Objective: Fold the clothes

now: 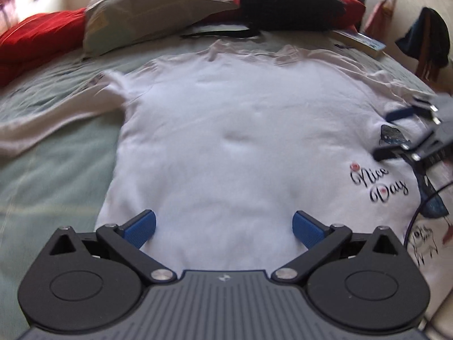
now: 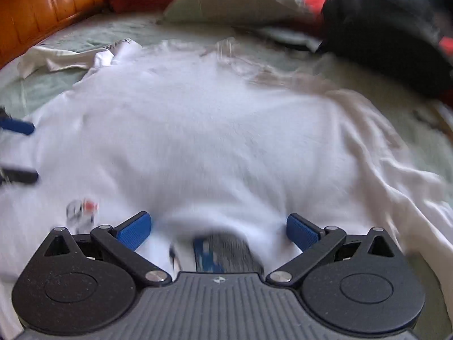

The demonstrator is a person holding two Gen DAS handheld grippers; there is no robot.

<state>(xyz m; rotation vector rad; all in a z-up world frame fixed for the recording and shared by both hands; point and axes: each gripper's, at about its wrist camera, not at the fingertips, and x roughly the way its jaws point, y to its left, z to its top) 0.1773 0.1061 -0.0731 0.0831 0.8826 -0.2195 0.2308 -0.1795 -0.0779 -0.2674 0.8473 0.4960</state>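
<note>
A white long-sleeved shirt lies spread on a pale green bed sheet, collar toward the pillows. Black "Nice Day" lettering and a printed picture show on a folded part at its right. My left gripper hovers over the shirt's near hem, jaws wide open, nothing between the blue pads. The right gripper enters that view at the right edge, over the print. In the right wrist view the right gripper is open over the white shirt, empty; the left gripper's fingers show at the left edge.
A grey pillow, red bedding and a black bag lie at the head of the bed. A book rests at the far right. A wooden headboard curves along the left of the right wrist view. Clothes hang at right.
</note>
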